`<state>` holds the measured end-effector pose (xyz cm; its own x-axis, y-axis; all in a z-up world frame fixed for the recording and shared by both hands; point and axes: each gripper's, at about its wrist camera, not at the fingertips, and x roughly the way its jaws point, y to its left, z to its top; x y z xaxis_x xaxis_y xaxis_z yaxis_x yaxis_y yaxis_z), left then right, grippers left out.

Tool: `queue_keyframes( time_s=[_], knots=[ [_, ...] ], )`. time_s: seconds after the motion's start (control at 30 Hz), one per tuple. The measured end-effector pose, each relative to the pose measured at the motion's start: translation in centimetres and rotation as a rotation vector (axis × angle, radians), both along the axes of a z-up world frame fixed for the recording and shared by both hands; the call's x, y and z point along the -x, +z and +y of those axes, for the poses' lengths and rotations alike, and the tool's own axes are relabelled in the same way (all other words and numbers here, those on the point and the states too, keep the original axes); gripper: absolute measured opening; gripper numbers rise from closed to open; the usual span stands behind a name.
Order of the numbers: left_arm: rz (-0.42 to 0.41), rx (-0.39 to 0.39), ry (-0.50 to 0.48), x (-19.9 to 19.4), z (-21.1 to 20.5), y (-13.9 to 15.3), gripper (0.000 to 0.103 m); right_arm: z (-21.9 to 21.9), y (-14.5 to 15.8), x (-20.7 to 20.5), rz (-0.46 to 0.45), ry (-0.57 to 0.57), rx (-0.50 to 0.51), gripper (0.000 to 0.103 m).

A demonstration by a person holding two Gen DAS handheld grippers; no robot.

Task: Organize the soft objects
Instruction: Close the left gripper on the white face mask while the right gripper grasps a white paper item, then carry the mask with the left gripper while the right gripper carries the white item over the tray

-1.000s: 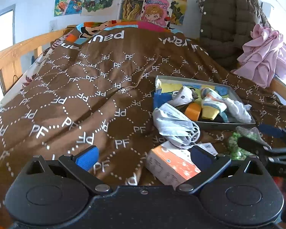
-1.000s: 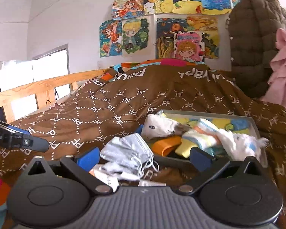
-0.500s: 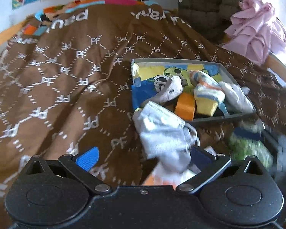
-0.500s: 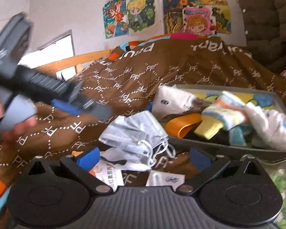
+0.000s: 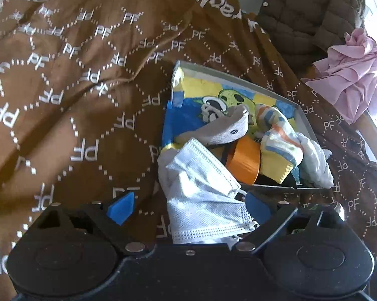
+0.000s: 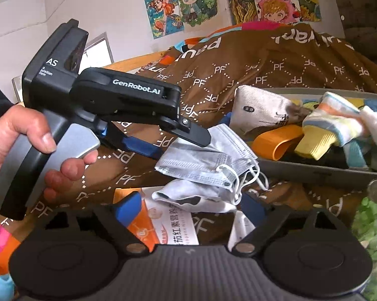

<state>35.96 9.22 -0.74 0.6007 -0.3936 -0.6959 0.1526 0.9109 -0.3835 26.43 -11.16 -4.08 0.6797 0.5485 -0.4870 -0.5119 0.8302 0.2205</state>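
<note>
Pale face masks [image 5: 203, 195] lie bunched on the brown bedspread [image 5: 70, 100], against the near edge of the grey tray [image 5: 305, 118] of socks. Left claw [image 5: 188, 207] spread wide around them, apparently not gripping. Right claw [image 6: 191, 207] open above an orange-white carton [image 6: 163, 222].

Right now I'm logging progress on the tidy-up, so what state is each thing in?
Left gripper: jaws open around the face mask.
Right gripper: open, holding nothing.
Face mask: crumpled on the bedspread, outside the tray.
Tray: lidless, partly filled.
Grey sock: in the tray.
Striped sock: in the tray.
Orange box: lying on the bedspread.
</note>
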Motion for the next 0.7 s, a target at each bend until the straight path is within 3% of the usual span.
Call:
queue_keyframes(
  time_s=[0.1,0.17,0.23,0.33,0.5,0.7],
  knots=[
    [0.019,0.039,0.004,-0.3,0.4,-0.7,0.081,0.3,-0.1,-0.3,0.024,-0.007,-0.012,0.079],
    [0.032,0.079,-0.003,-0.5,0.7,-1.0,0.069,0.5,-0.1,-0.7,0.041,-0.007,-0.022,0.076],
    [0.045,0.109,-0.022,-0.6,0.7,-1.3,0.049,0.9,-0.2,-1.0,0.055,-0.015,-0.017,0.07],
    [0.053,0.154,-0.045,-0.7,0.9,-1.8,0.036,1.0,-0.1,-1.4,0.082,-0.045,-0.042,0.057],
    [0.047,0.199,-0.05,-0.6,1.6,-2.0,0.017,1.3,0.2,-1.9,0.091,-0.061,-0.033,0.03],
    [0.024,0.201,-0.057,0.0,2.3,-1.7,0.008,1.7,0.6,-1.4,0.058,-0.064,0.032,0.007]
  ],
)
